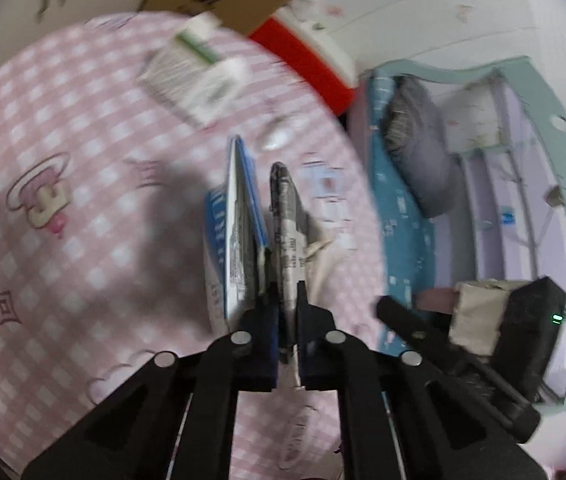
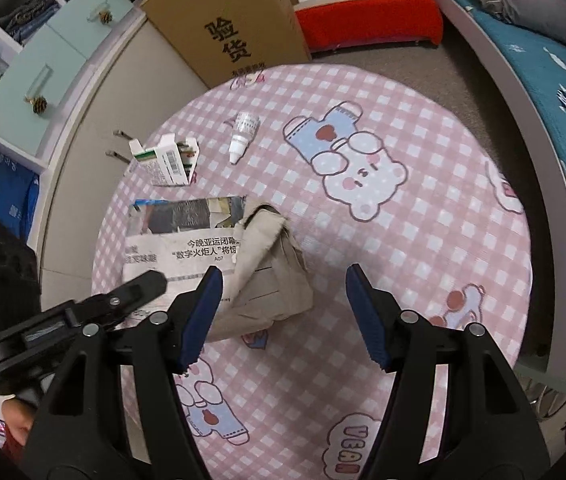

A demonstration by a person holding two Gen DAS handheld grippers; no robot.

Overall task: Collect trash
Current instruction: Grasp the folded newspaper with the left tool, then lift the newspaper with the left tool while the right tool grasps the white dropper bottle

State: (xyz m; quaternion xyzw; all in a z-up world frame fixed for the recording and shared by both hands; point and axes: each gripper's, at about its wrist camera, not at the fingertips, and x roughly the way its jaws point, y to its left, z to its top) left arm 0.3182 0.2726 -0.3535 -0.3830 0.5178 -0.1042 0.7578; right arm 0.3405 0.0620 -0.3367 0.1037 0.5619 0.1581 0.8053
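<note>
The left tool (image 1: 283, 300) pinches a folded newspaper (image 1: 287, 224) by its edge; it may slip. The right tool (image 2: 283, 312) gapes over the crumpled paper bag (image 2: 271, 272).

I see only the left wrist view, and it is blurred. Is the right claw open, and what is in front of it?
Observer: The right claw is open and holds nothing. A crumpled brown paper bag lies just ahead of it.
Operator: Where is the bag relative to my newspaper?
Observer: It partly covers the right end of the newspaper that the left claw grips.
Operator: What is the blurred white thing beyond?
Observer: A small white dropper bottle, lying on its side on the table.
Operator: And the box?
Observer: An opened white and green carton, left of the bottle, near the table edge.
</note>
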